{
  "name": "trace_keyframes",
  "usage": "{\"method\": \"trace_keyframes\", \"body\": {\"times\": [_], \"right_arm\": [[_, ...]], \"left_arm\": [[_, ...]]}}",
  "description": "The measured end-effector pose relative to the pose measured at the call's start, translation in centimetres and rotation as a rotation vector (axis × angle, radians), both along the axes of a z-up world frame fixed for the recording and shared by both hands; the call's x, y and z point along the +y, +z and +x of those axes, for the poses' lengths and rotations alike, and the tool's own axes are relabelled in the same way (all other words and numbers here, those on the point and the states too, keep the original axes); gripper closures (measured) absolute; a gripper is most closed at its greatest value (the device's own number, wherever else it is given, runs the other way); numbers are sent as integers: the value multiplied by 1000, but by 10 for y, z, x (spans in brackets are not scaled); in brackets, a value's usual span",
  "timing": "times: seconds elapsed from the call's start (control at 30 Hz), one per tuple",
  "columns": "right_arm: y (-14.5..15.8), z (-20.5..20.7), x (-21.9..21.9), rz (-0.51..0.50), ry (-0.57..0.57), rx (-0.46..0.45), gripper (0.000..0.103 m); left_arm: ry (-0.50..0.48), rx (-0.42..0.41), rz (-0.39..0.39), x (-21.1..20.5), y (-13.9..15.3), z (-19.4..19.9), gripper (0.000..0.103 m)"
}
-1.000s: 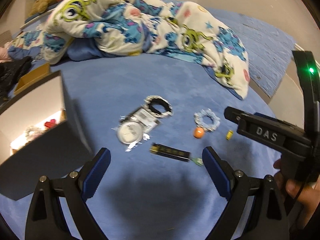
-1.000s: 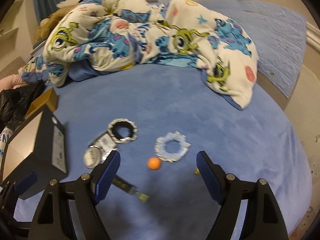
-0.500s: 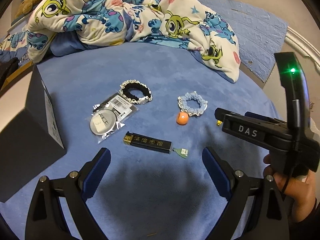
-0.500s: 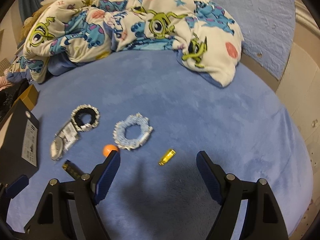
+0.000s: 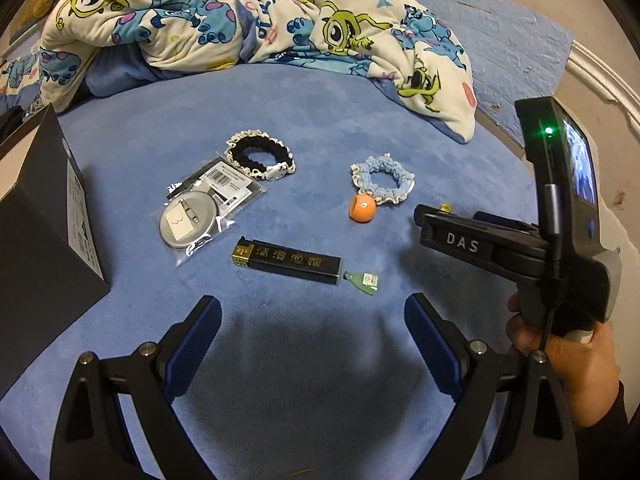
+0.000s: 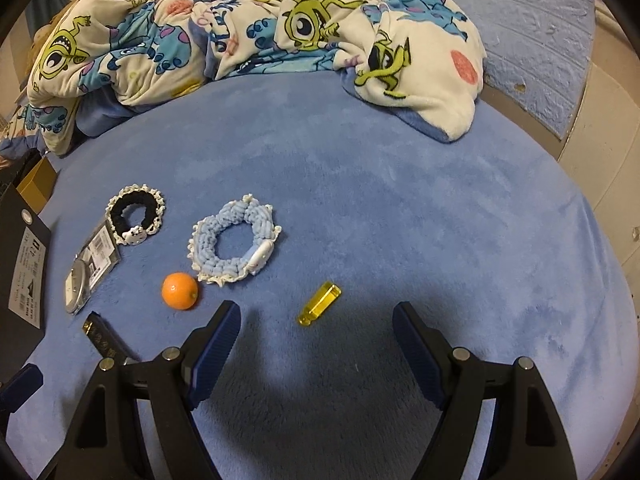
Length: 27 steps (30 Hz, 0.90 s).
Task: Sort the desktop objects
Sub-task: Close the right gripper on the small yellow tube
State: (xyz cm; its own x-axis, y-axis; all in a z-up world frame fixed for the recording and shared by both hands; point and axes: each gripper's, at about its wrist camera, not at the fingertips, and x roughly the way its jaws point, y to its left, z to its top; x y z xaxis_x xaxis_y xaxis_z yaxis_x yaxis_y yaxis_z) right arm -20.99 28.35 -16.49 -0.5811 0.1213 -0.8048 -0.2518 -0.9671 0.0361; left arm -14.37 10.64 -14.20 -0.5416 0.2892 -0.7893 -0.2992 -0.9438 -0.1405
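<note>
Both grippers hover above the blue bed (image 6: pixel 400 200) with nothing held. The left gripper (image 5: pixel 312 316) has its fingers wide apart; the right gripper (image 6: pixel 316 324) likewise stands with fingers spread.

Nearest the right gripper lies a small yellow vial (image 6: pixel 319 303), flat on the bed and roughly between the finger lines. Left of it sits a small orange ball (image 6: pixel 180 291), just beside the blue scrunchie (image 6: pixel 234 243).

Nearest the left gripper lie a black lighter-shaped bar (image 5: pixel 287 260) with gold characters and a tiny green charm (image 5: pixel 363 281) close to its right end. Beyond these: a bagged round badge (image 5: pixel 200 216), its bag edge touching the black scrunchie (image 5: pixel 260 159). A dark box (image 5: pixel 44 216) stands at the left. A cartoon-print blanket (image 5: pixel 256 24) is heaped at the far side.

Judgement: sorting looks barely begun; all items lie loose. The approach step is in hand. The next move likely calls for lowering the right gripper squarely over the vial and closing across its narrow width.
</note>
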Motion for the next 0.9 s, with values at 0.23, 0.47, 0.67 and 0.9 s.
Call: {"method": "trace_keyframes", "body": {"times": [0.23, 0.47, 0.67, 0.9], "right_arm": [[-8, -5, 0, 44, -27, -18, 62], [-11, -3, 3, 6, -20, -17, 94], [-9, -1, 4, -16, -10, -10, 94], [3, 4, 13, -40, -24, 18, 94]], "left_arm": [[12, 0, 17, -3, -1, -2, 9], [4, -5, 17, 1, -1, -1, 9], [-15, 5, 17, 12, 0, 0, 9], [-46, -8, 26, 27, -4, -3, 9]]}}
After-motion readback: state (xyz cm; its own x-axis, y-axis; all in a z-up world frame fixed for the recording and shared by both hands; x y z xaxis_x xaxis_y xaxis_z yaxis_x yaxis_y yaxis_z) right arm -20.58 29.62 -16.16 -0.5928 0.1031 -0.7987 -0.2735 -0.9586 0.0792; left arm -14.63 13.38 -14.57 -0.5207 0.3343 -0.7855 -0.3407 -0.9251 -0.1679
